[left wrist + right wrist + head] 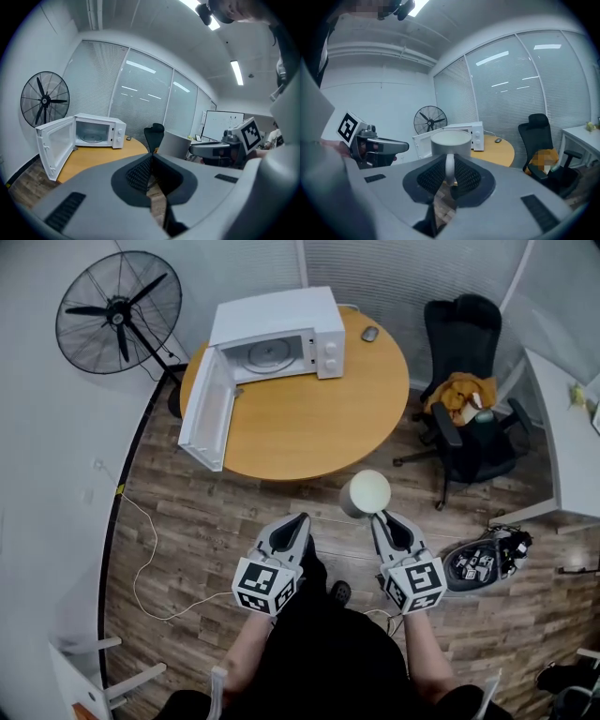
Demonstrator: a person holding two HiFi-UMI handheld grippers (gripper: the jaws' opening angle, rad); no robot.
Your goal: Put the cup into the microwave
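Head view: the right gripper [381, 516] holds the white cup [366, 493] short of the table [309, 427], well apart from the open microwave [277, 324]. Left gripper view: the left gripper [150, 157] has its jaws together, empty. Right gripper view: the jaws pinch only the handle [449, 169], so the cup may swivel loose.

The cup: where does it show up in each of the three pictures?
Head view: cup lower middle, held by the right gripper.
Left gripper view: cup right of centre.
Right gripper view: cup dead centre, handle between the fingers.
Shared landmark: the open microwave.
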